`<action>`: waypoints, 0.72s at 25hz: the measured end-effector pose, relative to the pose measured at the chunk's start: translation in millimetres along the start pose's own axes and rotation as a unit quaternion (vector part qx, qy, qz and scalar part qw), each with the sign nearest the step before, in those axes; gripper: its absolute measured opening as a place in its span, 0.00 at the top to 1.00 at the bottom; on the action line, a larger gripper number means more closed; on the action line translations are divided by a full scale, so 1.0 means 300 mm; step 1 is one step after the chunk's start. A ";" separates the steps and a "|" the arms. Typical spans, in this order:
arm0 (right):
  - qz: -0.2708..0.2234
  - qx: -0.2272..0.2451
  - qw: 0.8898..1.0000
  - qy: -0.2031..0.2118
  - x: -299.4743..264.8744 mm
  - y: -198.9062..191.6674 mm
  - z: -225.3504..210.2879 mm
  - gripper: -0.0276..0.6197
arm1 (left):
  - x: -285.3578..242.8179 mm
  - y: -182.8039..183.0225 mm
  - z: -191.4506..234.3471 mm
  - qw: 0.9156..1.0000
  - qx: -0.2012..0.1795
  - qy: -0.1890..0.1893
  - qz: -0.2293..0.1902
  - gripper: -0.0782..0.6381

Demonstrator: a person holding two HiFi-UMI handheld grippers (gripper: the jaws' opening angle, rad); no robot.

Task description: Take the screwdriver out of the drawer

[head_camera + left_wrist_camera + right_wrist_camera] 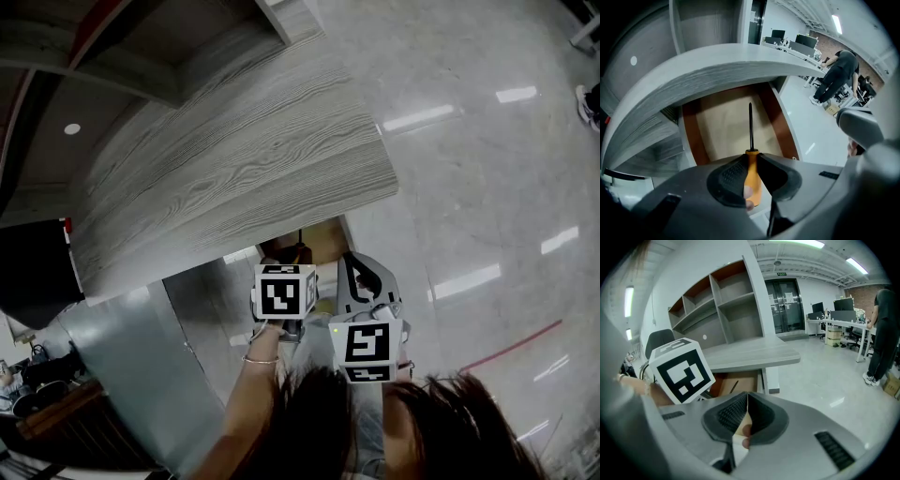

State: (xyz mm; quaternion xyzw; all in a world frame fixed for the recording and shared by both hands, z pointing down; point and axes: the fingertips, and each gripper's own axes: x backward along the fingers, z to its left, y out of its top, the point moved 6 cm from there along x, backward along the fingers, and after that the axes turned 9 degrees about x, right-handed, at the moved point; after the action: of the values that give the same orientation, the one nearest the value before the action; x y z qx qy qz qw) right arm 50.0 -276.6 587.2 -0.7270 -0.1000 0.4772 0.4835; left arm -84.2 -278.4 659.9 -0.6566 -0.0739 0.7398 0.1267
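The screwdriver (752,180) has an orange handle and a thin black shaft. My left gripper (751,157) is shut on the handle, and the shaft points out over the open drawer (776,117), which has brown walls and a beige bottom. In the head view the left gripper (296,253) sits at the drawer (323,234) under the grey desk top (244,159). My right gripper (354,262) is just to its right, beside the drawer. In the right gripper view its jaws (747,395) are shut with nothing between them, and the drawer (745,379) and shaft (733,386) show beyond.
The desk top overhangs the drawer's back part. Glossy floor (469,187) spreads to the right. Open shelves (722,305) stand behind the desk. A person (836,70) bends over farther back in the office, near desks with monitors (843,305).
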 end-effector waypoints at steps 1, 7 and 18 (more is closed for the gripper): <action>0.000 0.000 1.000 0.000 -0.002 0.002 0.002 0.91 | 0.005 0.000 0.000 1.000 -0.001 -0.001 0.000 0.78; 0.000 -0.002 1.000 -0.006 0.003 0.017 0.023 0.91 | 0.045 -0.012 0.008 1.000 -0.004 -0.007 0.000 0.78; 0.004 0.011 1.000 -0.022 0.053 0.035 0.107 0.91 | 0.121 -0.092 0.027 0.999 -0.017 -0.029 -0.001 0.78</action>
State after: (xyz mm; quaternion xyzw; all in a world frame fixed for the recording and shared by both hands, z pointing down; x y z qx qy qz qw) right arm 29.6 -252.8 566.7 -0.7112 -0.1022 0.4960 0.4876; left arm -93.6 -241.2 633.9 -0.6367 -0.0911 0.7572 0.1143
